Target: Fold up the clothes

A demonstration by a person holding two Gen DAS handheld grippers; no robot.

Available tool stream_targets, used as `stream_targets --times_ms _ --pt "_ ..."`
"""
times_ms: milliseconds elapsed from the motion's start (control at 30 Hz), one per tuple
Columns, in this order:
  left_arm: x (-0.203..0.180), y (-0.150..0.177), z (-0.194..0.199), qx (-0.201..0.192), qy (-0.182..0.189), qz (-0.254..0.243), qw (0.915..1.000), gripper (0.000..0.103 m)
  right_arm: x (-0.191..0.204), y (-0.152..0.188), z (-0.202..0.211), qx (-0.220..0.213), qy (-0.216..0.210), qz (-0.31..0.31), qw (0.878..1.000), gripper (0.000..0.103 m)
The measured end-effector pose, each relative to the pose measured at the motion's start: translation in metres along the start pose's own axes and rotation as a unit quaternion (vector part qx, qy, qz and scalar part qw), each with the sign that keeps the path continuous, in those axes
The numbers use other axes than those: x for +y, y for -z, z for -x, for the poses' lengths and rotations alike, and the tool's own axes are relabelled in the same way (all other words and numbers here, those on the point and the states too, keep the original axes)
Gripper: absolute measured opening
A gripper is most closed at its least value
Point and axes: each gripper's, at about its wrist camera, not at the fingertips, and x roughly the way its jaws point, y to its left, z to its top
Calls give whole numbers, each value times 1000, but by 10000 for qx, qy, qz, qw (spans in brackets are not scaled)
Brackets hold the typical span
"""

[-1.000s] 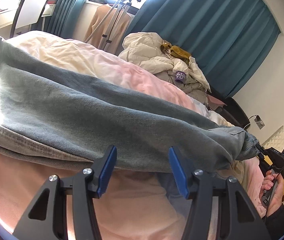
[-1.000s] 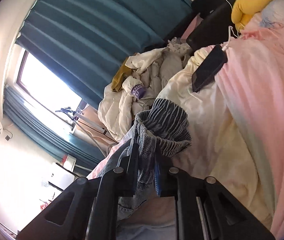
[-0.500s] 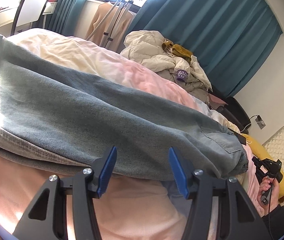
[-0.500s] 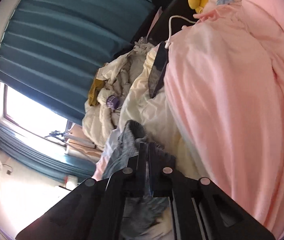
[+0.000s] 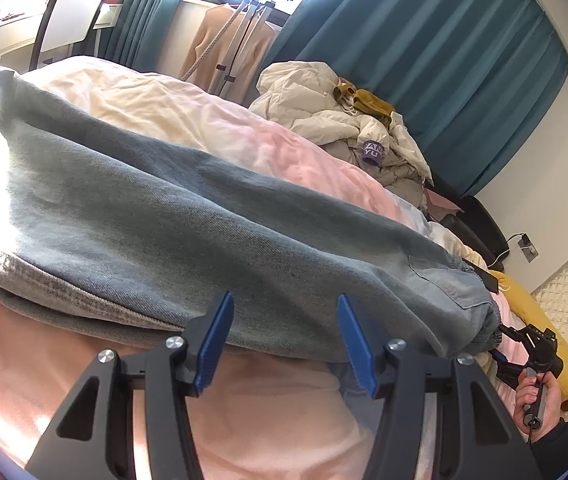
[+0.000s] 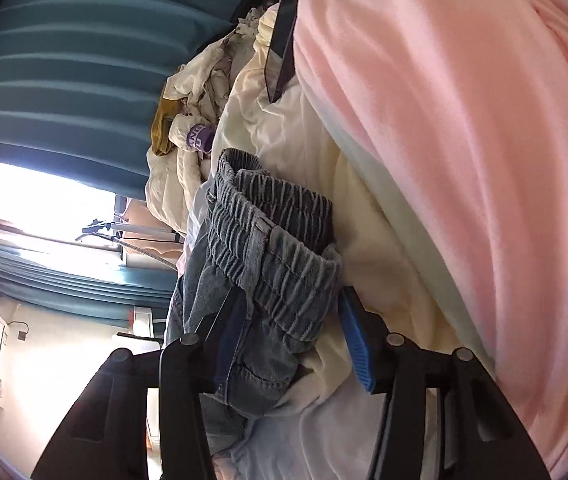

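While both grippers sit low over the bed, the scene runs near to far as follows.

Left gripper (image 5: 282, 344): jaws spread wide with nothing between the blue pads, which sit just short of the near edge of the jeans.
Right gripper (image 6: 290, 334): jaws wide apart, straddling the gathered waistband without pinching it; the cloth lies loose between the pads.
Jeans (image 5: 188, 236): blue-grey denim stretched lengthwise across the bed, doubled over along the near edge, elastic waistband (image 6: 272, 236) bunched at the right end.
Right hand (image 5: 540, 400): grips the handle of the right tool, beside the waistband end.
Bedding (image 5: 268, 412): pink and cream blanket under the jeans.
Phone (image 6: 282, 46): dark slab on the cream cover, white cable plugged in.
Clothes heap (image 5: 348, 128): cream jacket and mustard garment piled beyond the bed.
Curtains (image 5: 444, 64): teal, behind the heap.
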Motion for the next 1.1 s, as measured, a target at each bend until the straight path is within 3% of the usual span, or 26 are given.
stream_targets --times_ms 233,333,500,533,600,700,800,1100 --pt "6 -2 -1 -17 -85 126 9999 56 24 -4 -17 -418 -580 595 9957 49" --pt "9 -3 -4 -17 -125 161 9998 56 22 -2 -34 -306 24 648 9974 53" --pt "14 -4 -4 -43 -155 277 9995 56 5 -8 -38 -253 -318 186 9990 63" --pt "15 -5 -3 -57 -174 300 9994 56 5 -9 -37 -271 -336 207 9989 61" --pt "18 -5 -2 -85 -212 348 9991 56 11 -7 -32 -408 -163 377 9983 38" --pt "22 -5 0 -131 -244 416 9988 56 28 6 -17 -803 18 558 9952 29" --pt "22 -6 5 -204 -281 383 9987 56 45 19 11 -1189 -181 538 9913 26" --pt "25 -8 23 -348 -195 531 9978 55 83 27 117 -1703 -771 1022 9770 25"
